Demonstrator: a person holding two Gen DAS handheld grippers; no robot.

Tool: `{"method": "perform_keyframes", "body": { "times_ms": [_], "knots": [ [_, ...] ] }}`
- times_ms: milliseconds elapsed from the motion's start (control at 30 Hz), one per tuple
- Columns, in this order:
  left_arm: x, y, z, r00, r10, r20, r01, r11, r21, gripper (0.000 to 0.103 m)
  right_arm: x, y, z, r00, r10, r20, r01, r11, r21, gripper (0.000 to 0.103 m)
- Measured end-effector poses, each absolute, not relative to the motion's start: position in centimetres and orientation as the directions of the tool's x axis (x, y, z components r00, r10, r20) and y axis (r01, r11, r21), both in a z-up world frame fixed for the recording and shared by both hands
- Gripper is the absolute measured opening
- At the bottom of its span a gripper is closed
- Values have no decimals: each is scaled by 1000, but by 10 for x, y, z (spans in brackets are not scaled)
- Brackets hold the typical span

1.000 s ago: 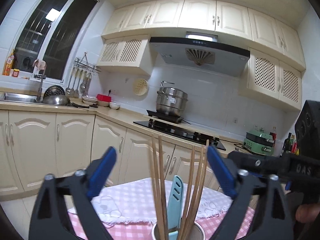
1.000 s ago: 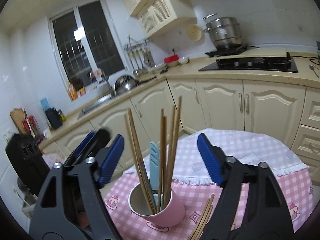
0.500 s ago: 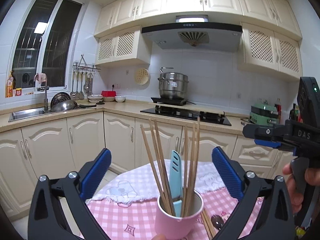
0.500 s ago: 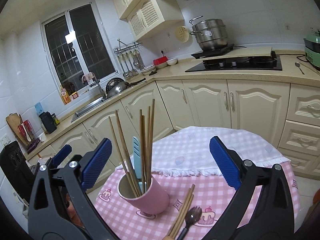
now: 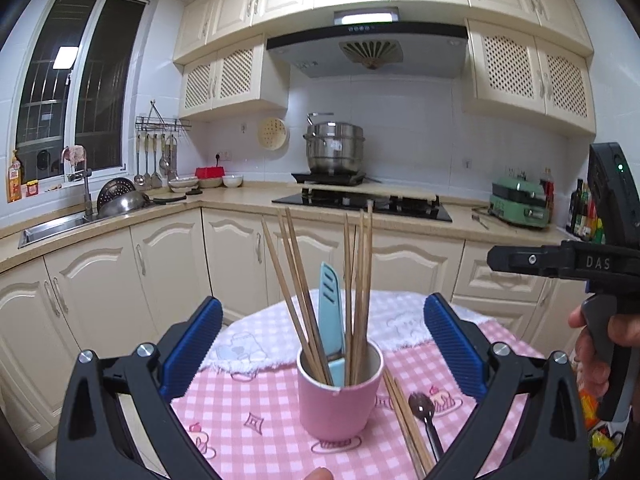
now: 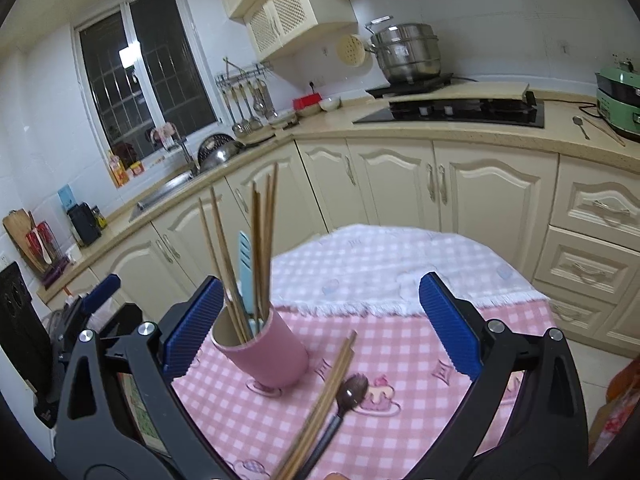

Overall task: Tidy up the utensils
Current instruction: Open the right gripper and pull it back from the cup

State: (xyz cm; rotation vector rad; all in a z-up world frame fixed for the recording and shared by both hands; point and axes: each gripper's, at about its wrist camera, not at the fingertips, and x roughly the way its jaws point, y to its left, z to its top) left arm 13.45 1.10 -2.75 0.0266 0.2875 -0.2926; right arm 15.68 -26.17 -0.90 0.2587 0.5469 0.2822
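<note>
Utensils: one pink cup (image 5: 338, 396), one spoon (image 5: 425, 414) | left gripper (image 5: 320, 344), right gripper (image 6: 320, 324): jaws wide, empty

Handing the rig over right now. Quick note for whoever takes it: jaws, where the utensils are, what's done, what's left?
Left gripper: jaws wide open, empty, facing the pink cup.
Right gripper: jaws wide open, empty, over the checked tablecloth.
Pink cup stands upright on the cloth and holds a bunch of wooden chopsticks plus a light blue utensil.
Left to do: a loose pair of chopsticks and a dark spoon lie flat on the cloth beside the cup; they likely go in too.
</note>
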Motion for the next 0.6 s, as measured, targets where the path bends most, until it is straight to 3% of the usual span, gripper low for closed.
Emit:
{"method": "perform_keyframes", "body": {
  "times_ms": [400, 600],
  "knots": [
    [134, 0, -56, 871, -278, -406, 304, 953, -1, 99, 144, -271, -33, 779, 318, -540, -161, 934, 318, 96],
    [140, -15, -79, 813, -259, -522, 326, 945, 39, 99, 139, -272, -50, 744, 314, -590, -146, 938, 314, 96]
  ]
}}
